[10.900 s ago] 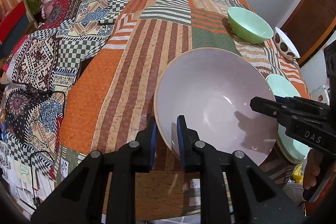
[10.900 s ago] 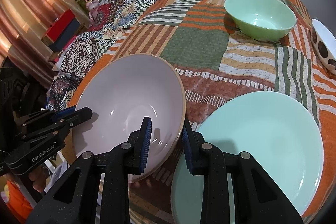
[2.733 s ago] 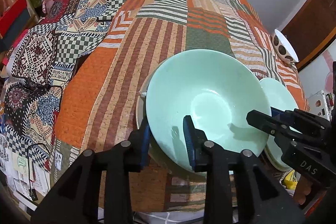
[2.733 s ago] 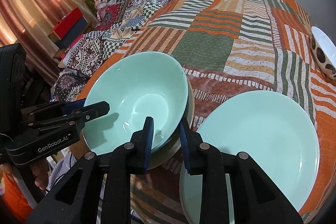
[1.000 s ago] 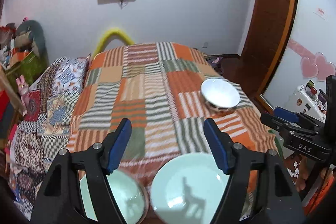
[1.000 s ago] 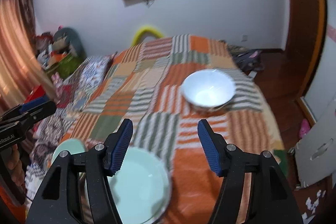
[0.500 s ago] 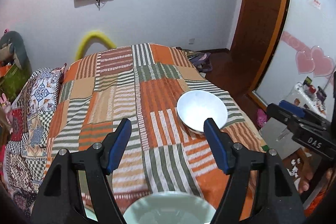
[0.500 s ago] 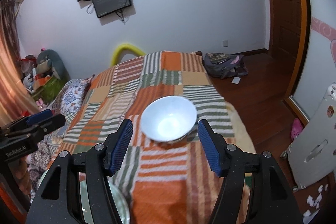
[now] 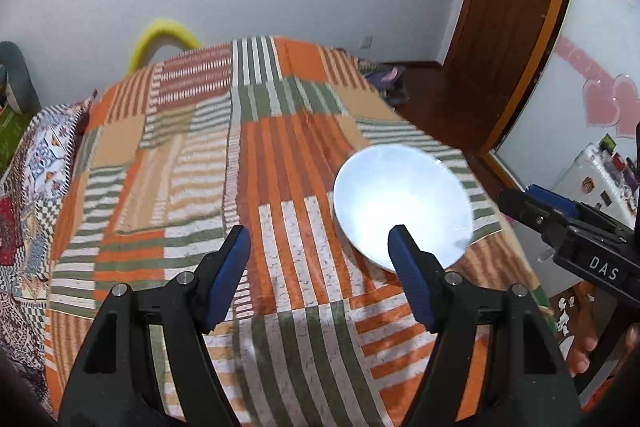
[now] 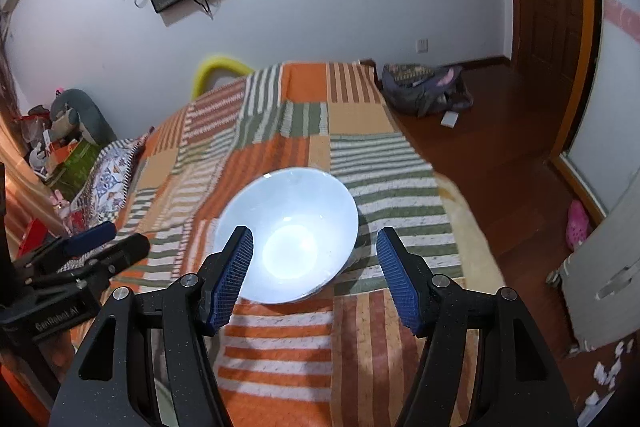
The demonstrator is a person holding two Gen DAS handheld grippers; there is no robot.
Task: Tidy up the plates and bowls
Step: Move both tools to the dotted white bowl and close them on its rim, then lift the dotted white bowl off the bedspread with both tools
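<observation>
Two released grippers over a white bowl on the bed

The left gripper (image 9: 318,259) hangs spread wide and holding nothing above the striped quilt (image 9: 200,163), with the bowl (image 9: 402,207) just ahead of its right finger. The right gripper (image 10: 314,263) is likewise spread and unloaded, its fingers framing the bowl (image 10: 288,233), which sits upright near the quilt's right edge.

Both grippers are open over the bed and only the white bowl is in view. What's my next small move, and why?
Probably ease the right gripper down and forward to close on the near rim of the white bowl. Its jaws stand wide open with nothing between them, and the bowl sits centred just ahead, upright on the patchwork blanket. The left gripper is open too, but the bowl lies off to its right.
</observation>
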